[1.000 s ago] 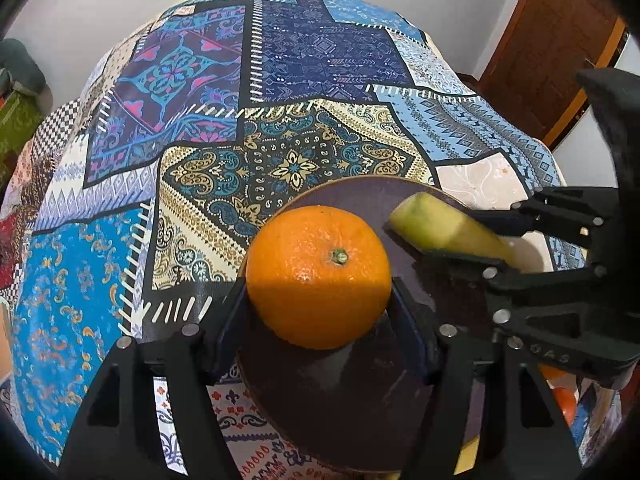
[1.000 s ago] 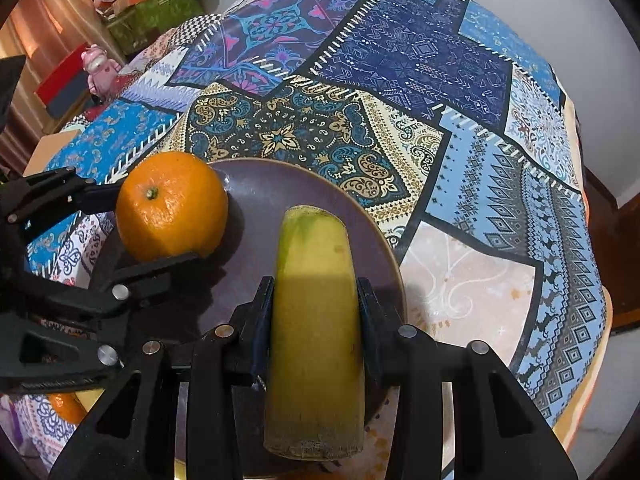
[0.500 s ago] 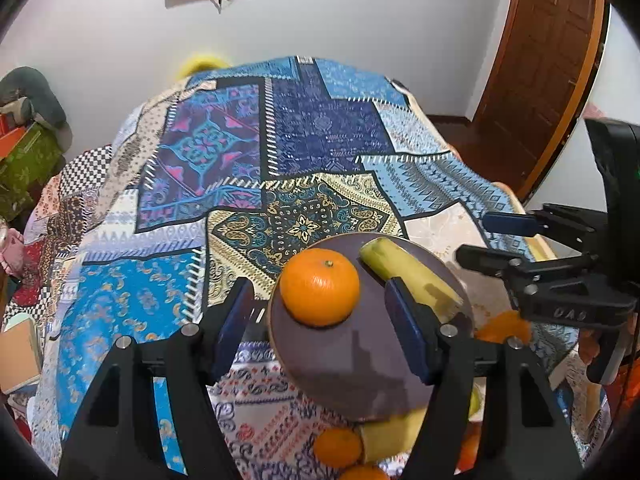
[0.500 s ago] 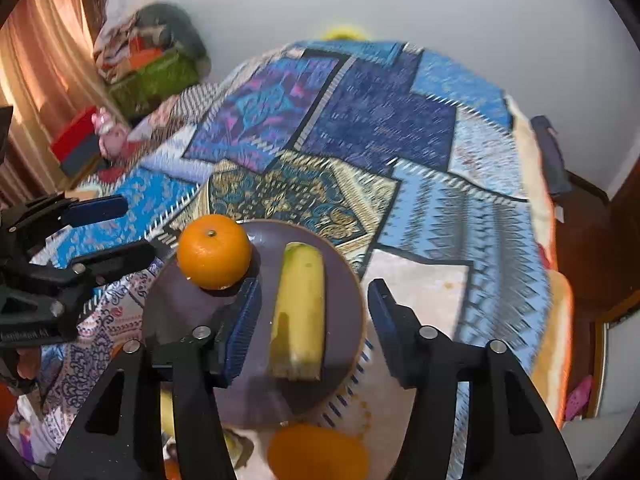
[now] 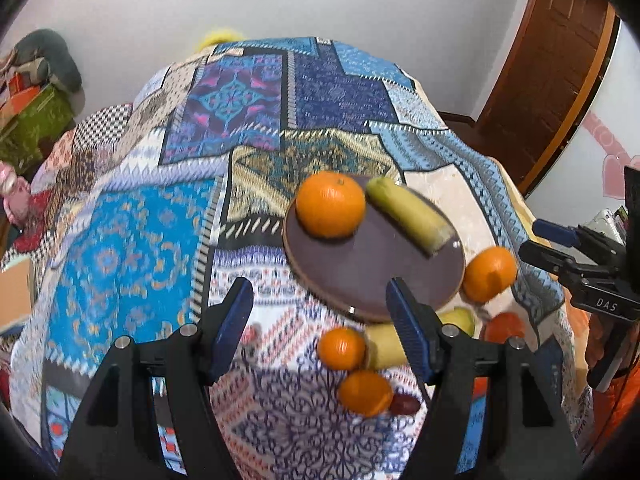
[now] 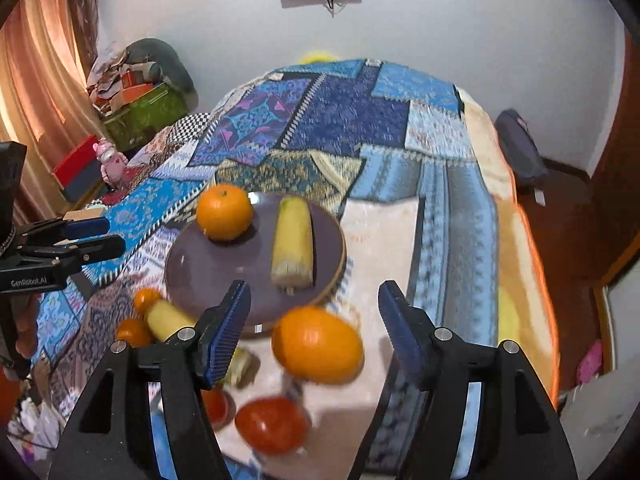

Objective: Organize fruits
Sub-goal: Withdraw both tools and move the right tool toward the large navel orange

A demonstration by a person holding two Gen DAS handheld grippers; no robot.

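Observation:
A dark purple plate [image 5: 360, 276] [image 6: 208, 264] lies on the patchwork cloth. On it rest an orange [image 5: 330, 204] [image 6: 225, 212] and a yellow-green banana piece [image 5: 408, 213] [image 6: 293, 245]. My left gripper [image 5: 320, 322] is open, pulled back above the plate's near rim, nothing between its pads. My right gripper [image 6: 314, 330] has its jaws opening and holds nothing; a loose orange [image 6: 318, 345] [image 5: 489, 274] lies on the cloth below the gap. Each gripper shows at the edge of the other's view: the right gripper [image 5: 560, 246], the left gripper [image 6: 84, 236].
Near the plate's front edge lie two small oranges [image 5: 342, 348] [image 5: 365, 393], another banana piece [image 6: 168, 320] and red tomatoes [image 6: 272, 424]. The cloth [image 5: 224, 120] drops off at the right toward a wooden door [image 5: 556, 64]. Boxes and bags [image 6: 136, 92] sit at far left.
Both grippers have let go and drawn back and up from the plate. The orange and the banana piece stay on the plate, and the right jaws have widened.

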